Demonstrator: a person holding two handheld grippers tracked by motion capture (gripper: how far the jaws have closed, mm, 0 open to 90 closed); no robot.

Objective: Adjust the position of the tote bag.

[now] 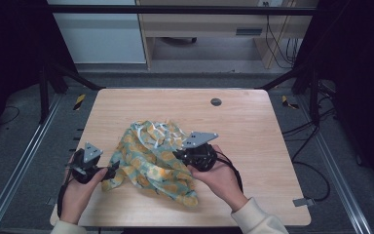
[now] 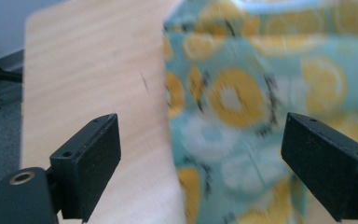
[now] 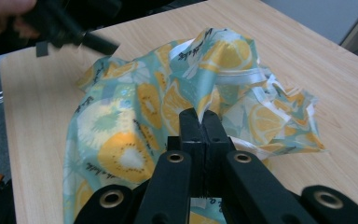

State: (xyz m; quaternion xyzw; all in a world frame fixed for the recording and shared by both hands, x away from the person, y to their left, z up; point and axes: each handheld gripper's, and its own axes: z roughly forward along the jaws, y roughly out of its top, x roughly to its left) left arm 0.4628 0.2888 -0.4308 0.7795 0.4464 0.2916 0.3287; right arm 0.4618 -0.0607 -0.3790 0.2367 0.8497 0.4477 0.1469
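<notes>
Wooden table (image 1: 253, 117): pale top with rounded corners, 1 small dark round plug (image 1: 216, 102) near the far edge, middle. Bare wood all round the work.

Printed cloth (image 1: 151, 161): teal fabric with yellow citrus slices and white trim, crumpled in a heap at the table's centre, toward the near side. It lies between the 2 hands. In the right gripper view the cloth (image 3: 135, 116) bunches up in folds, white edging on top and to the right. In the left gripper view the cloth (image 2: 261, 107) is blurred; its edge runs down the frame over the wood.

Right gripper (image 1: 181, 155): held in the right hand (image 1: 221, 178) at the near right side of the heap, grey 3-cornered plate on top. In its own view the right gripper (image 3: 200, 122) has both jaws pressed together with a fold of cloth pinched between them.

Left gripper (image 1: 113, 171): held in the left hand (image 1: 78, 192) at the heap's near left corner. In its own view the left gripper (image 2: 200, 149) has its jaws spread wide, the cloth's edge lying between them, neither pad pressing on it.
</notes>
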